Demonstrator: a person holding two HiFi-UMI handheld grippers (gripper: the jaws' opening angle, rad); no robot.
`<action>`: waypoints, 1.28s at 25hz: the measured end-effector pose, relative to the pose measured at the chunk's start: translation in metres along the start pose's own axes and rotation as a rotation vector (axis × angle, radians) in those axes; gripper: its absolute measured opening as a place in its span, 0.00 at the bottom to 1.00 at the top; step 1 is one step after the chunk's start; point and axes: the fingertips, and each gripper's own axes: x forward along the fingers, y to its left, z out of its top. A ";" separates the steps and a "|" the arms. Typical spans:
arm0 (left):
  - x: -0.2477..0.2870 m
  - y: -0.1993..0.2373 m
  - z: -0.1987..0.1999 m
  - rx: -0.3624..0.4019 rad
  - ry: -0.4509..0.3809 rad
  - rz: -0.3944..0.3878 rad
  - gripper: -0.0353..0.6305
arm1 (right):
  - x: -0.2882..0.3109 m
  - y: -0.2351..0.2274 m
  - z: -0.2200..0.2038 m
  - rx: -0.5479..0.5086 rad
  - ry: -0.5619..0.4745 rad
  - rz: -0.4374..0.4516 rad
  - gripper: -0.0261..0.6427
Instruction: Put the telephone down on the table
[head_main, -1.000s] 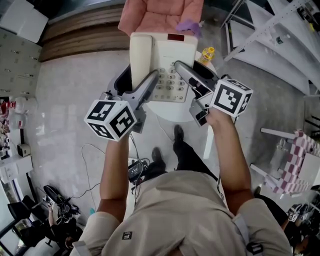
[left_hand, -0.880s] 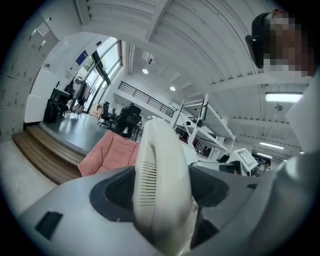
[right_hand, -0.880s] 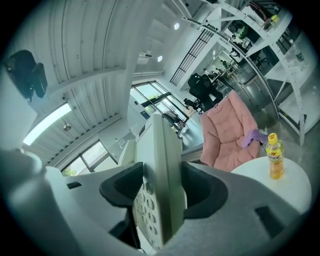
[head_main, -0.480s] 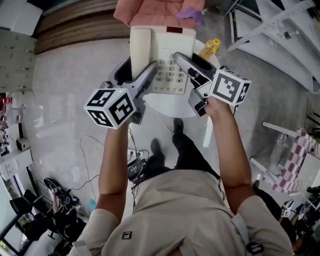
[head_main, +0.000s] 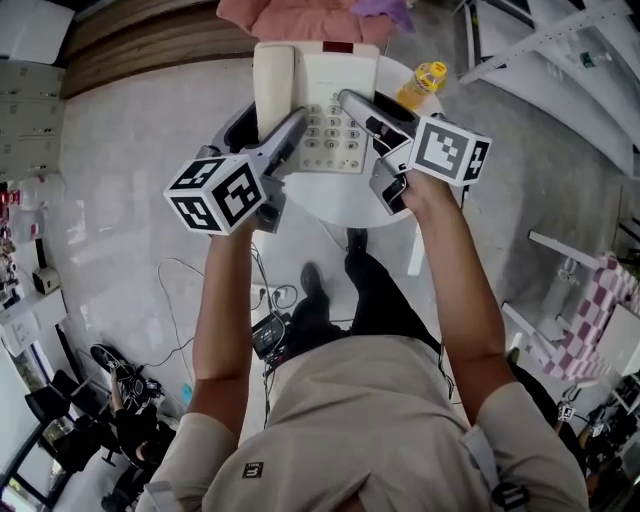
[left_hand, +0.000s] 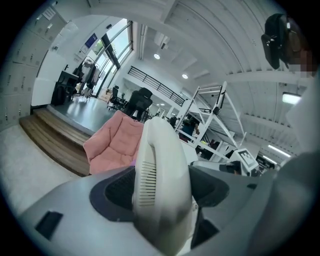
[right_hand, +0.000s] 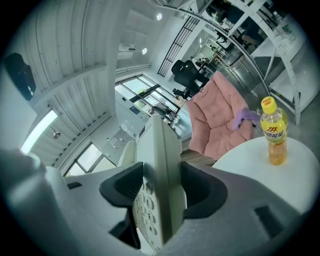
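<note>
A cream desk telephone (head_main: 318, 100) with its handset (head_main: 272, 85) on the left and a keypad is held over the round white table (head_main: 345, 200). My left gripper (head_main: 285, 135) is shut on the phone's left side; in the left gripper view the handset (left_hand: 162, 187) fills the space between the jaws. My right gripper (head_main: 365, 110) is shut on the phone's right edge, and the right gripper view shows the phone body (right_hand: 160, 190) edge-on, clamped between the pads. Whether the phone's base touches the table is hidden.
A yellow drink bottle (head_main: 422, 82) stands on the table's far right; it also shows as the bottle (right_hand: 273, 132) in the right gripper view. A pink armchair (head_main: 300, 15) with a purple cloth (head_main: 385, 8) lies beyond the table. My legs and floor cables are below.
Both grippers have carried the telephone away from me, further over the table toward the armchair. Both grips are unchanged.
</note>
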 end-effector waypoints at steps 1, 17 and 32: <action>0.003 0.003 -0.004 -0.004 0.007 0.003 0.53 | 0.002 -0.005 -0.002 0.005 0.003 -0.002 0.37; 0.049 0.066 -0.063 -0.101 0.110 0.057 0.53 | 0.049 -0.082 -0.039 0.086 0.076 -0.051 0.37; 0.093 0.106 -0.127 -0.196 0.212 0.080 0.53 | 0.077 -0.158 -0.077 0.162 0.133 -0.113 0.37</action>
